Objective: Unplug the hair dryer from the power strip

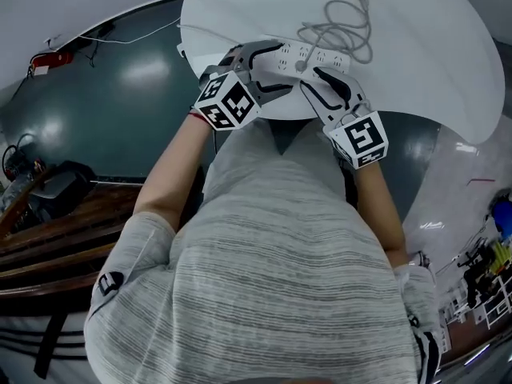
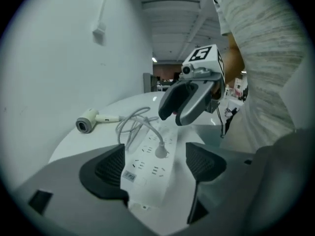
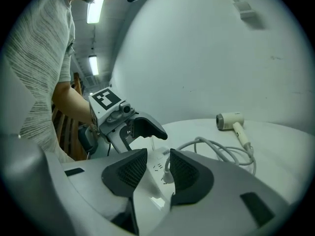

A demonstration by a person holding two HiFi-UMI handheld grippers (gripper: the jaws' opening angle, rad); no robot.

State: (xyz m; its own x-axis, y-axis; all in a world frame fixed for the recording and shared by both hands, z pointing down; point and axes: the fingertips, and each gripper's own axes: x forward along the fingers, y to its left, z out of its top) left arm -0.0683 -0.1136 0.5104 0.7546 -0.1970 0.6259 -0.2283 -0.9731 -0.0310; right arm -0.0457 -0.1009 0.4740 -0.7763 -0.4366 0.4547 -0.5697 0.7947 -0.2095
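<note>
A white power strip [image 1: 316,55] lies near the front edge of the round white table [image 1: 432,62]. A grey plug [image 2: 161,151] sits in one of its sockets. Its cable [image 1: 342,29] loops back to the white hair dryer [image 2: 88,121], which lies farther out on the table. My left gripper [image 2: 156,165] is open, its pads either side of the strip's near end with a gap showing. My right gripper [image 3: 156,171] is open too, and the plug [image 3: 167,174] shows just beyond its pads, close to the right one. Each gripper appears in the other's view, the right gripper [image 2: 183,111] above the strip and the left gripper [image 3: 142,127] across from it.
The person's body in a grey striped shirt [image 1: 280,254] stands against the table's front edge. A dark floor [image 1: 112,102] lies to the left, with a wooden bench [image 1: 56,230] and cables on it. A white wall [image 3: 206,53] curves behind the table.
</note>
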